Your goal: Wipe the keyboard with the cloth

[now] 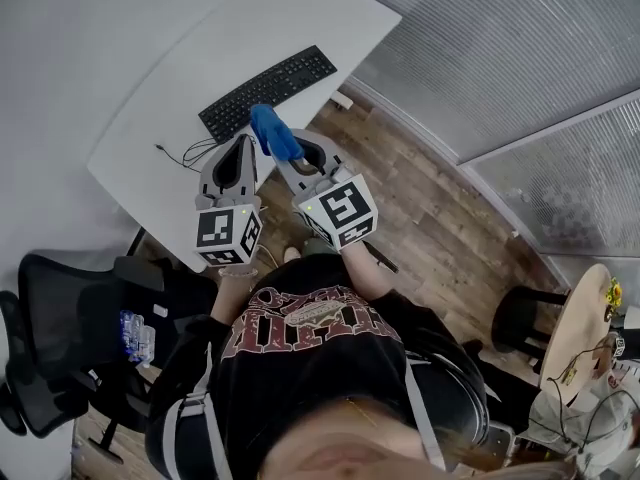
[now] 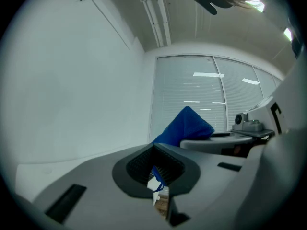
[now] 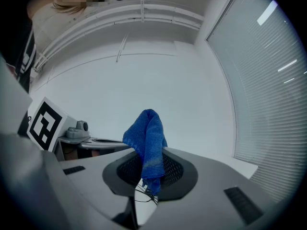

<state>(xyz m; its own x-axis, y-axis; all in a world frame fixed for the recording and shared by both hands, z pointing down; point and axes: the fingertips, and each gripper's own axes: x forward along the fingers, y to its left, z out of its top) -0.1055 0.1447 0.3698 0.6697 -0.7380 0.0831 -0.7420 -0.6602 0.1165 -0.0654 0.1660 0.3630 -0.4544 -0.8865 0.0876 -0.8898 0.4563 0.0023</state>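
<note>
We pinch the soft, floppy blue cloth (image 3: 147, 138) mid-fold in the right gripper (image 3: 145, 176), bunched beyond the fingers. The left gripper (image 2: 158, 178) is clenched, empty.

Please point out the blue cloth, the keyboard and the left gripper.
blue cloth (image 3: 148, 131): right gripper view, its upper fold.
keyboard (image 1: 268, 90): head view, middle keys.
left gripper (image 1: 243, 144): head view, between its fingertips.

Black shirt (image 1: 310, 363) with dark red and cream lettering across the chest, pale grey straps (image 1: 207, 423) over both shoulders; left gripper (image 1: 243, 146) and right gripper (image 1: 296, 158) light grey, black ribbed pads (image 2: 139, 164); white cubes (image 1: 228, 233) with black square markers
</note>
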